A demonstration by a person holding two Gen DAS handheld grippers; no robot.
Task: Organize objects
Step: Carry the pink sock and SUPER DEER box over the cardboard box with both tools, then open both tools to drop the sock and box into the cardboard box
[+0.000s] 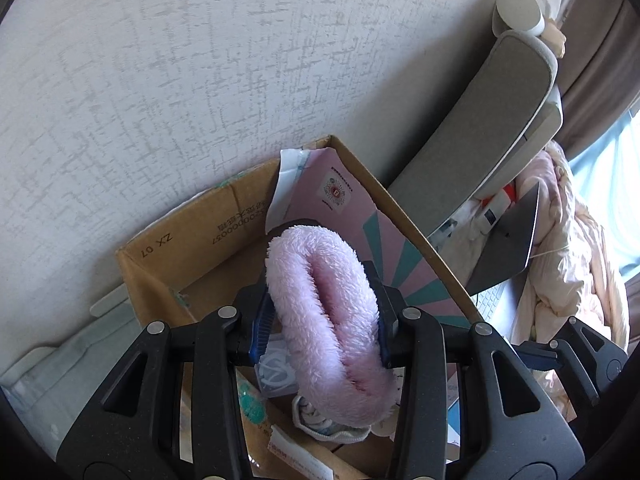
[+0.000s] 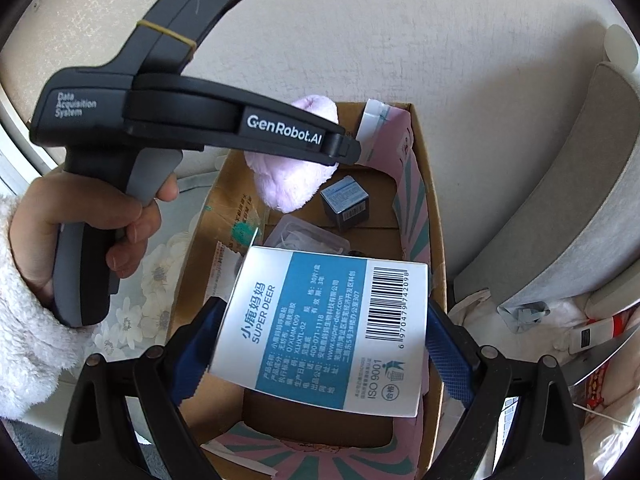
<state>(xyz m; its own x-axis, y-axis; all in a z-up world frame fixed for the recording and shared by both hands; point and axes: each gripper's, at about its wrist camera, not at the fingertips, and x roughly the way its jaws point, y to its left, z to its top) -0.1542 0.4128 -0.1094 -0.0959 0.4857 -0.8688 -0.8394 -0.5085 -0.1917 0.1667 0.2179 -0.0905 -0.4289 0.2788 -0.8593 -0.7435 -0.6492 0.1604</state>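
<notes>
My left gripper [image 1: 320, 320] is shut on a fluffy pink band [image 1: 324, 312] and holds it over the open cardboard box [image 1: 192, 248]. In the right wrist view the same pink band [image 2: 288, 180] hangs over the box's far end, under the left gripper's body [image 2: 224, 128]. My right gripper [image 2: 320, 332] is shut on a white and blue "Super Deer" box [image 2: 328, 328] held above the cardboard box [image 2: 436, 240]. Inside lie a small dark cube box [image 2: 346, 204] and a clear packet [image 2: 308, 236].
The cardboard box stands against a textured wall [image 1: 160, 80]. A pink and teal sheet [image 1: 352, 200] leans inside it. A grey cushion [image 1: 480, 132] leans to the right, with a laptop [image 1: 508, 240] and pink bedding [image 1: 568, 248] beside it.
</notes>
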